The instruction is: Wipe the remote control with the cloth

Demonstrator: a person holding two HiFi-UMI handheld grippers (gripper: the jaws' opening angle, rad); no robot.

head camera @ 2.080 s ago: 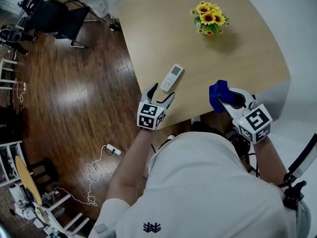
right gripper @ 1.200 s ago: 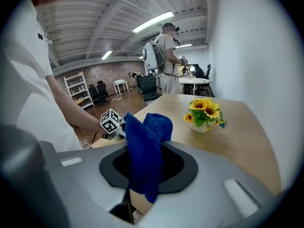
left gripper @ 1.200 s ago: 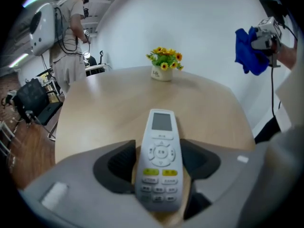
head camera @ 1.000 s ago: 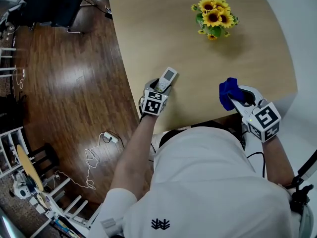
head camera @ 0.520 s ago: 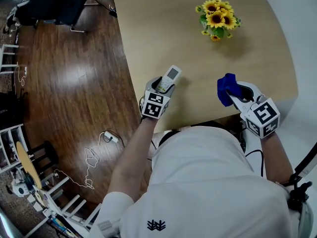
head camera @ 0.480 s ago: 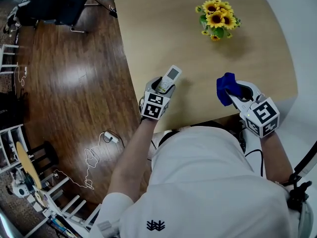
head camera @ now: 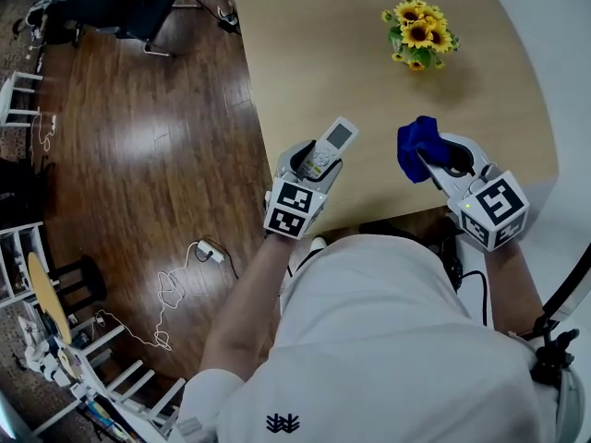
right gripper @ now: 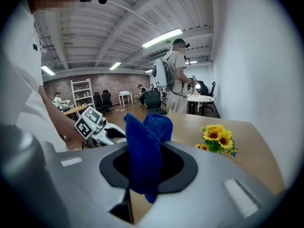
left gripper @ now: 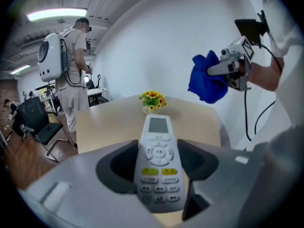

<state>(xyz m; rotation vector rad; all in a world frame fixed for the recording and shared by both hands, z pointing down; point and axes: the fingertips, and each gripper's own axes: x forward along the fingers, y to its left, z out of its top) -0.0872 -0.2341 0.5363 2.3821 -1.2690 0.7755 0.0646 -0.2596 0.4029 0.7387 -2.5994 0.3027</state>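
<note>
L gripper (head camera: 314,161) jaws wide on remote (head camera: 339,137); R gripper (head camera: 432,158) jaws pinch cloth (head camera: 414,141).

The cloth (head camera: 417,146) is blue, the remote (head camera: 332,143) white — sunflowers (head camera: 420,33) yellow.

A white remote (head camera: 330,146), with a small grey screen at its far end and two yellow keys among grey buttons, lies face up at centre frame in the head view. Its lower half is clamped between the left gripper's (head camera: 316,160) jaws. To its right, apart from it, a crumpled deep-blue cloth (head camera: 417,146) is pinched in the right gripper (head camera: 432,158), one fold hanging below the jaws.
</note>
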